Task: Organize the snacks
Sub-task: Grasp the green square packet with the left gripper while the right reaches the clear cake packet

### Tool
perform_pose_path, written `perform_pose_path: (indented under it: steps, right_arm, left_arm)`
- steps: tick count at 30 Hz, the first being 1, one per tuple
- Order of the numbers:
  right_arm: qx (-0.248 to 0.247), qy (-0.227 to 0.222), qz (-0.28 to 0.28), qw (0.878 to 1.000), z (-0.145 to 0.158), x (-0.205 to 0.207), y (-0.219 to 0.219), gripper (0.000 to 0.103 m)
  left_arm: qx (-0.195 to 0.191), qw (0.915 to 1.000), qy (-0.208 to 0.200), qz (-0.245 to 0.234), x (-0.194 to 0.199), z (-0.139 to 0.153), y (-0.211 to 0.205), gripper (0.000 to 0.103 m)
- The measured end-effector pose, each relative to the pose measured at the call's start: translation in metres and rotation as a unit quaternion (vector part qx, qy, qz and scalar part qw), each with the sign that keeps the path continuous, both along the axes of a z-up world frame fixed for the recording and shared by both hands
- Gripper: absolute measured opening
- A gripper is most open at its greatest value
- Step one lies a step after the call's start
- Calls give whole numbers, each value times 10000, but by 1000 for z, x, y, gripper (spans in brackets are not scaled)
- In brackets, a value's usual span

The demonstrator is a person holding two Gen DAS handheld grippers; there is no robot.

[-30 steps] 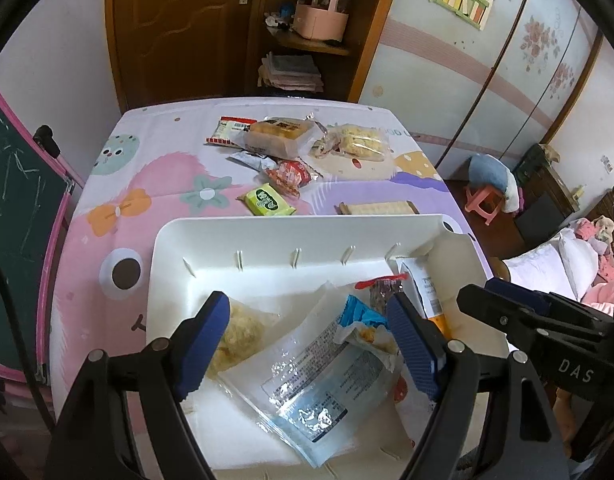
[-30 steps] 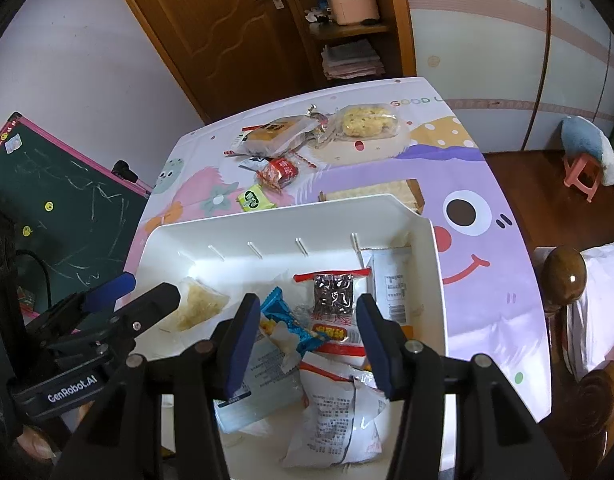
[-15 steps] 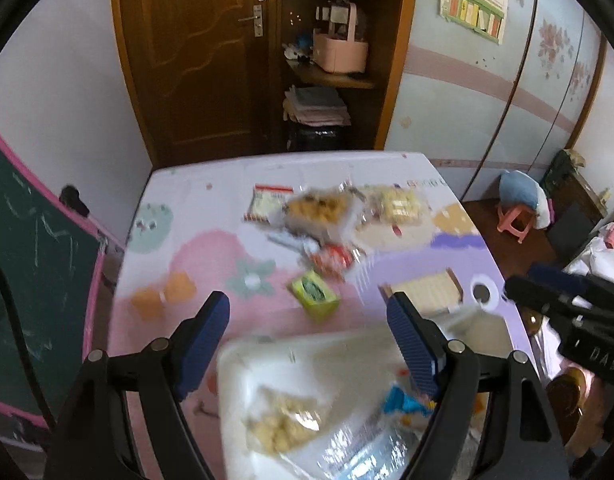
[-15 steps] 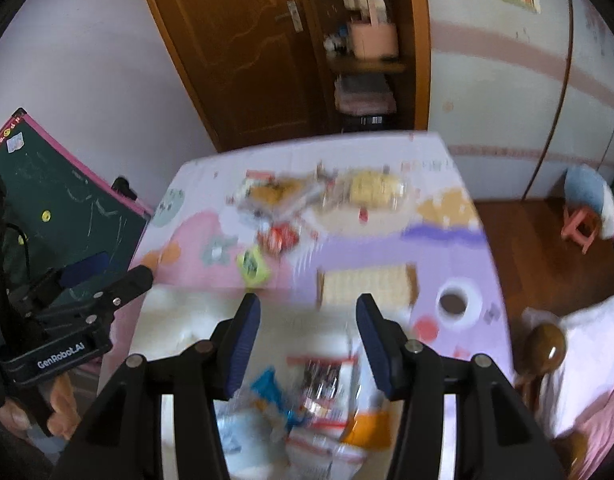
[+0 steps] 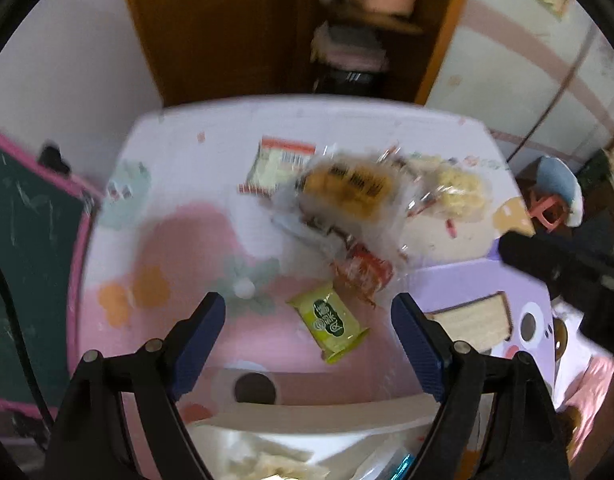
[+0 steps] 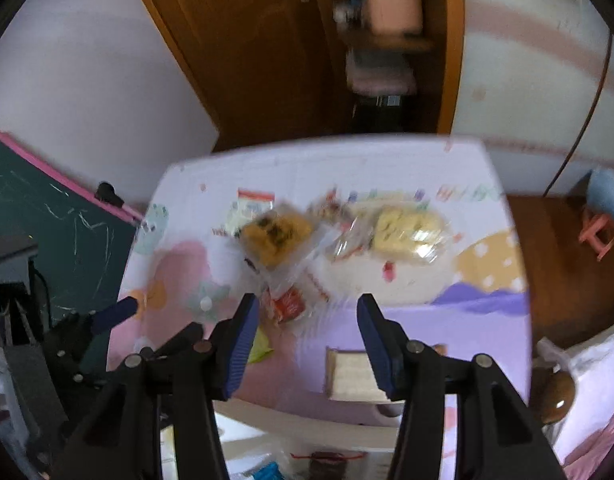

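Loose snacks lie on the cartoon tablecloth beyond the white bin point(image 5: 307, 416): a green packet point(image 5: 331, 322), a red packet point(image 5: 363, 270), a large clear bag of brown cake point(image 5: 347, 190), a red-and-white packet point(image 5: 277, 166), a yellow pastry bag point(image 5: 461, 192) and a cracker pack point(image 5: 471, 320). My left gripper point(image 5: 309, 344) is open and empty above the green packet. My right gripper point(image 6: 307, 344) is open and empty, above the cloth between the red packet point(image 6: 287, 304) and the cracker pack point(image 6: 351, 372). The bin point(image 6: 307, 420) holds several snacks at the near edge.
A green chalkboard point(image 5: 23, 248) with a pink frame stands at the table's left side. A brown door and shelf point(image 5: 347, 32) are behind the table. A pink stool point(image 6: 599, 232) and a bedpost knob point(image 6: 555, 396) are to the right.
Both grippers have moved forward from over the bin toward the loose snacks at the table's middle. Both stay open and empty. The views are blurred by motion.
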State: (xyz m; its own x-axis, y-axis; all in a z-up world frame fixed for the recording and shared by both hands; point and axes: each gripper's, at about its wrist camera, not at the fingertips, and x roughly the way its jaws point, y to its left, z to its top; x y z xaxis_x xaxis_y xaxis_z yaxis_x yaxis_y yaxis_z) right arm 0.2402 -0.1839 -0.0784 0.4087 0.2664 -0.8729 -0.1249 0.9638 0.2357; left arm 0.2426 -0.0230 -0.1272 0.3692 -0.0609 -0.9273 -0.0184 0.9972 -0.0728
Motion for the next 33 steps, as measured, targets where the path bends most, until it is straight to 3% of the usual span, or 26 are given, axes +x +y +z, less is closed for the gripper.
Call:
perform_pose_path:
  steps: [5,12,16,21,33]
  right_arm:
    - [345,657,-185,9971,-47,15,-1,51]
    - [503,941,-296,9938,-71,25,-6,51]
    - [589,1089,-268,9919,-81,28,-5,51]
    - [628,1244,-211,9900,-92,31,4,51]
    - [237,1370,-95,9902,-113,50,53,52]
  left_arm:
    - [-223,9972,622,351,14,-44,-2,76]
    - [-249,9908,1192,588,26,-85,-10,65]
    - [-350,9863,1459,690,30,-100,-12,47]
    - [21,9907,1268,494,30,-99,-18,37]
    - [-339,9915,919,861,21,-71,36,36]
